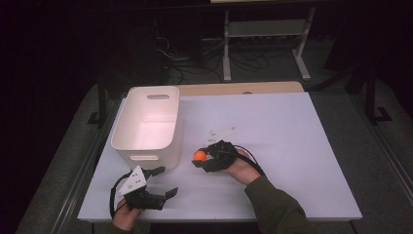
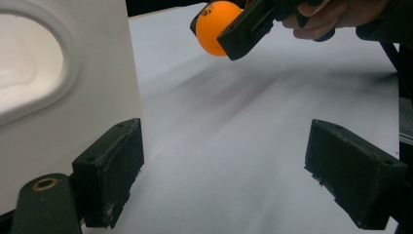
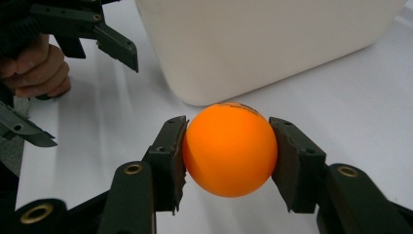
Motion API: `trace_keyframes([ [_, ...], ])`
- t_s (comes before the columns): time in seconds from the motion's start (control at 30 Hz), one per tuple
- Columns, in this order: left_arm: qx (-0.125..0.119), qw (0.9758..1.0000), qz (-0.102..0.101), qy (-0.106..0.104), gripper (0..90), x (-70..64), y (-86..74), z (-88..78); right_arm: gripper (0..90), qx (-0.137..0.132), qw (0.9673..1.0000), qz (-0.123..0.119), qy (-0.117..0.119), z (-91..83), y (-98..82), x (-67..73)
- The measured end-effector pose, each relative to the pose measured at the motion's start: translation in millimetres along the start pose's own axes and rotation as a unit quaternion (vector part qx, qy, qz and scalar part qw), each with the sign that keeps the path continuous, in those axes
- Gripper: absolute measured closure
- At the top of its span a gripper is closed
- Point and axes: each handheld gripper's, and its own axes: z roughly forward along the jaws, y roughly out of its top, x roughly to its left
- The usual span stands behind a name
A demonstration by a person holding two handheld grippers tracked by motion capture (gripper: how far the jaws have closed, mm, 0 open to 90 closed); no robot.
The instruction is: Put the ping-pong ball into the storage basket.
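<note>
One orange ball (image 3: 229, 148) clenched in right gripper (image 1: 198, 157) (beside bin (image 1: 147, 124)), left gripper (image 1: 164, 181) released — open table (image 1: 292, 146).

I see my right gripper (image 1: 200, 157) out near the middle of the table, pointing left, its jaws pressed against both sides of an orange ball (image 3: 229, 148) that it carries clear of the surface. My right hand (image 1: 242, 166) wraps the grip from behind, the dark green sleeve (image 1: 275, 204) running back to the near right edge. My left gripper (image 1: 164, 181) sits low at the near left, its jaws spread wide with nothing between them, pointing right. My left hand (image 1: 125, 213) holds it at the table's near edge, with the grey plate (image 1: 133, 181) on top
</note>
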Motion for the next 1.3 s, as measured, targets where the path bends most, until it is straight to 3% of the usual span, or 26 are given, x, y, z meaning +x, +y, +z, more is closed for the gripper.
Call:
trace_keyframes([
  [1.3,-0.002,1.0000,0.000,-0.001,14.1,-0.2,-0.1,-0.3,49.7,-0.005,0.9999,-0.012,-0.005,-23.5,20.1,-0.9],
])
